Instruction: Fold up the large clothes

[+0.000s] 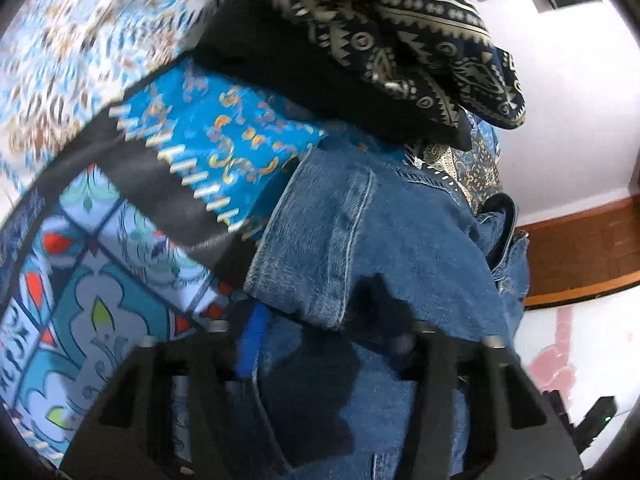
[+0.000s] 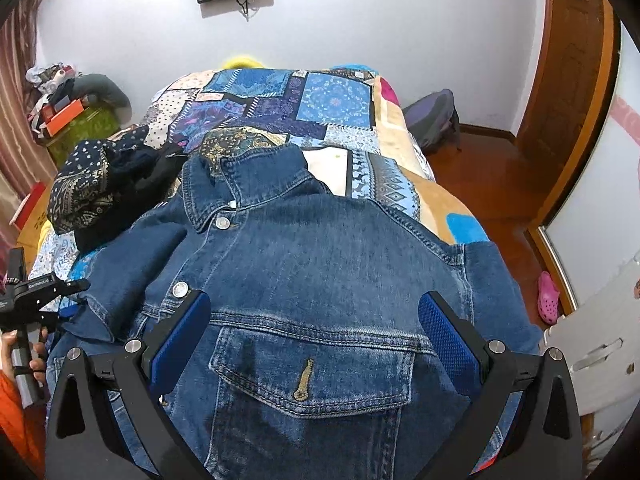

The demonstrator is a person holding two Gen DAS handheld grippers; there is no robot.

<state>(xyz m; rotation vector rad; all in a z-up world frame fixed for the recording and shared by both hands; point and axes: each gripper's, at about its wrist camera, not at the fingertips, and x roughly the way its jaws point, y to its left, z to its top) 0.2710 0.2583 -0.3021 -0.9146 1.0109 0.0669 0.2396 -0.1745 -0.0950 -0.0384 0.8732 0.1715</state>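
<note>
Readable text: 1 small white brand mark on the left claw.
From the right wrist view, the black body of the left claw (image 2: 60, 314) carries tiny white lettering along its top bar that seems to read "GenRobot.AI", though it is too small to be sure; nothing else carries legible writing.

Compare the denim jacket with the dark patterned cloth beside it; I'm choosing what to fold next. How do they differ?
The denim jacket is plain blue with metal buttons and a pocket flap; the patterned cloth is navy with a cream print. The jacket lies spread out, front up; the cloth sits bunched in a heap. The jacket covers far more of the bed than the cloth. Both rest on the patchwork bedcover.
</note>
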